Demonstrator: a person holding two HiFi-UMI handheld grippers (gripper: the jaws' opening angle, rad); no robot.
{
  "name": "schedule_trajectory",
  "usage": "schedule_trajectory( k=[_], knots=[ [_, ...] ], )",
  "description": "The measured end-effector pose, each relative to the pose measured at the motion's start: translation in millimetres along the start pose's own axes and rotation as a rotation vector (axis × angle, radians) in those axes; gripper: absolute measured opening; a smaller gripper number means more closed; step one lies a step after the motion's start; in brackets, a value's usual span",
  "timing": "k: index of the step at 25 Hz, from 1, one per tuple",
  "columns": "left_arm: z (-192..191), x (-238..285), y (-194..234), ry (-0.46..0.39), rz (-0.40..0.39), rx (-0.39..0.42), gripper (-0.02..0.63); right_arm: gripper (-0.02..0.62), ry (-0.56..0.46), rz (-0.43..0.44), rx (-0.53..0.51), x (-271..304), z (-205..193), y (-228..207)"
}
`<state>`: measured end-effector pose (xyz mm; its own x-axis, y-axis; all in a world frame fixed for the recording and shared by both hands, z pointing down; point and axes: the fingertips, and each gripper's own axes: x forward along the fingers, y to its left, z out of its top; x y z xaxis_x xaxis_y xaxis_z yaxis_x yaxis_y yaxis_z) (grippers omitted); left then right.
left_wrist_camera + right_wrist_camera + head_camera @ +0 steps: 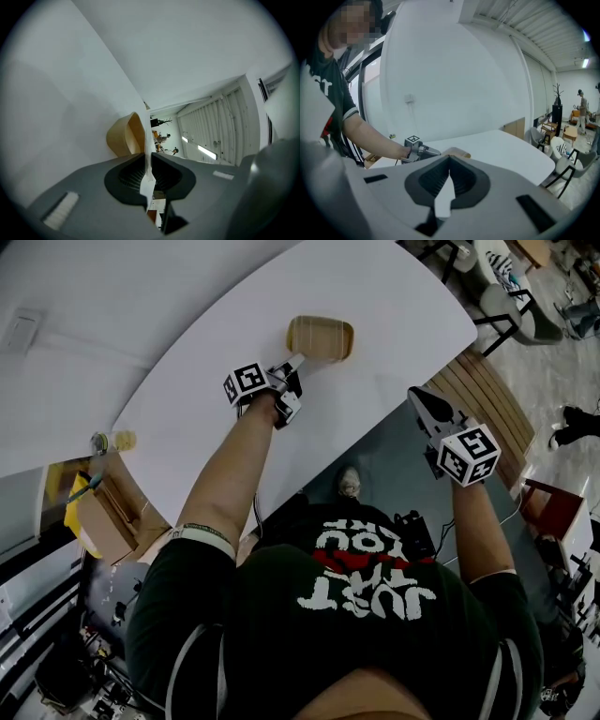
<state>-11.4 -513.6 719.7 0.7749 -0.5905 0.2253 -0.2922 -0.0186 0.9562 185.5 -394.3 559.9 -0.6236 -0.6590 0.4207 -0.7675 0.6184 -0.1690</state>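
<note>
A shallow tan wooden bowl lies on the white table. My left gripper reaches over the table with its tips at the bowl's near left rim. In the left gripper view the jaws are shut with nothing between them, and the bowl sits just beyond the tips. My right gripper hangs off the table's near edge, above the floor. Its jaws are shut and empty. The right gripper view also shows the left gripper beside the bowl.
A wooden slatted bench stands right of the table, and chairs stand beyond it. A cardboard box and a bottle are at the left. A red chair is at the far right.
</note>
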Motion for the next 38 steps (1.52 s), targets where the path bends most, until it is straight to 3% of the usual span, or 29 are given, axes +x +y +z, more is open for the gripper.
schedule_trajectory(
  k=[10, 22, 30, 38],
  knots=[
    [9.9, -19.2, -27.4, -0.021, -0.084, 0.001, 0.044, 0.006, -0.029, -0.032, -0.013, -0.3, 15.6, -2.1],
    [20.3, -51.1, -99.1, -0.033, -0.192, 0.070, 0.043, 0.006, -0.071, -0.061, -0.036, -12.6, 44.1, 9.2],
    [27.9, -79.4, -156.1, -0.044, -0.251, 0.181, 0.043, 0.006, -0.111, -0.093, -0.054, -30.9, 64.0, 14.1],
    [38.7, -103.0, -238.5, -0.046, -0.321, 0.366, 0.043, 0.006, -0.160, -0.127, -0.088, -50.1, 103.5, 16.6]
  ],
)
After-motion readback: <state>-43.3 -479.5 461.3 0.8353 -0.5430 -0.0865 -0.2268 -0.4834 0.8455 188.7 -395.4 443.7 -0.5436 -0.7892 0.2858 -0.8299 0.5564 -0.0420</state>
